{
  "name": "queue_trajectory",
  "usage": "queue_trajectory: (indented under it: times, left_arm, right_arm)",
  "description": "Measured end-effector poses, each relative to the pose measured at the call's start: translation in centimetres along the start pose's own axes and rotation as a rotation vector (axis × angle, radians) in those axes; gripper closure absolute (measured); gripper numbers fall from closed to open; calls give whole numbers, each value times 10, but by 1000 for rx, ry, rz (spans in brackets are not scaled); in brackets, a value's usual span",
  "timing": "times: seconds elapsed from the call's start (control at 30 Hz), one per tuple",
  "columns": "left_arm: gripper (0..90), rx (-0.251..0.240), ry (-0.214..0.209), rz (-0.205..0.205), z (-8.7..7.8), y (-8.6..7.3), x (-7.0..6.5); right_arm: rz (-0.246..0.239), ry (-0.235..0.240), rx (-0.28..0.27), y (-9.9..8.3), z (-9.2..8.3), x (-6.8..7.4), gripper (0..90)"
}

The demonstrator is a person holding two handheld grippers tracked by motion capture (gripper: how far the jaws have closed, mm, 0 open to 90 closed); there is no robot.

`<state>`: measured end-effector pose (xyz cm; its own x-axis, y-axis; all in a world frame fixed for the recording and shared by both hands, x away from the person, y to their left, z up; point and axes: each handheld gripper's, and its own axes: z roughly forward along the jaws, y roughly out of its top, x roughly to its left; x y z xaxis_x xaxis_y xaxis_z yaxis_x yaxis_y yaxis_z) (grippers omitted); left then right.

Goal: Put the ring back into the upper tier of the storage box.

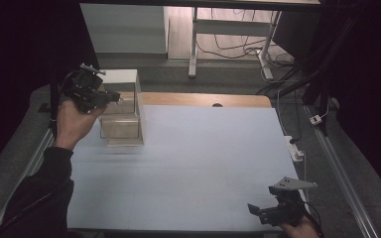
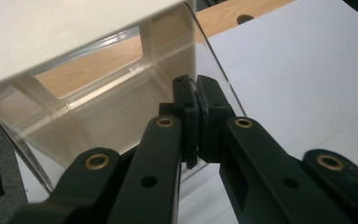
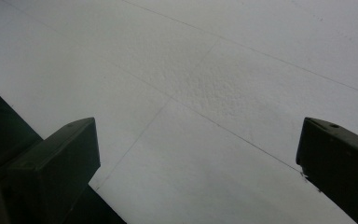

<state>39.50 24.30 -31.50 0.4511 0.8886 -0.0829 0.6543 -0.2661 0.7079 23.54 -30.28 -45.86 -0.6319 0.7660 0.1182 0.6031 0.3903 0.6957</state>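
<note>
A pale blue mat [image 1: 188,163] covers the table, with a strip of bare wood [image 1: 203,99] along its far edge and dark floor and desk legs beyond. At the mat's far left corner stands a small drawer unit [image 1: 122,106], white on top with clear plastic drawers stacked below.

The left gripper [image 1: 115,97] is up at the unit's top tier. In the left gripper view its jaws are pressed nearly together on the clear front edge of the top drawer [image 2: 121,112], pinching what looks like a thin lip or handle; the plastic is transparent there, so exactly what sits between the pads is hard to make out. The drawer appears empty, wood showing through its bottom.

The right gripper [image 1: 263,210] rests low at the near right corner of the mat, well apart from the unit, jaws spread wide with nothing between them.

The step in hand seems to be working the top drawer by its front edge. The next move likely calls for a straight, level pull or push along the drawer's runners, with the pinch kept firm, since slick plastic could slip. The light unit may slide on the mat, so the free right gripper could brace it.
</note>
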Motion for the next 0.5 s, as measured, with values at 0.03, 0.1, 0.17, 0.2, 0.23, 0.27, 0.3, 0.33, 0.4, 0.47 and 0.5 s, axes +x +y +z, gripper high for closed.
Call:
queue_trajectory:
  times: [0.03, 0.1, 0.17, 0.2, 0.23, 0.27, 0.3, 0.33, 0.4, 0.47, 0.5]
  left_arm:
    - [874, -1, -2, -6, 2, 1, 1]
    - [873, -7, -4, -13, 7, 3, 2]
    - [873, -6, -1, -17, 13, 5, 2]
    - [873, -4, 2, -18, 16, 6, 3]
    - [873, 0, 2, -21, 19, 7, 3]
    - [873, 1, 4, -25, 22, 8, 4]
    - [872, 2, 4, -29, 25, 8, 4]
    - [873, 4, 3, -32, 28, 9, 5]
    - [873, 5, 4, -32, 33, 10, 6]
    - [872, 3, -2, -38, 39, 10, 7]
    - [872, 5, -3, -41, 42, 10, 8]
  right_arm:
    - [0, 0, 1, 0, 0, 0, 0]
    - [0, 0, 0, 0, 0, 0, 0]
    - [0, 1, 0, 0, 0, 0, 0]
    - [0, 1, 0, 0, 0, 0, 0]
    - [0, 2, 0, 0, 0, 0, 0]
    - [-1, 2, 2, 0, 0, 0, 0]
    - [-1, 2, 2, 0, 0, 0, 0]
    - [-1, 2, 2, 0, 0, 0, 0]
    - [-1, 3, 1, 0, -1, 0, 0]
    - [-1, 5, 2, 0, -1, -1, 0]
    - [0, 5, 2, 0, -1, -1, 0]
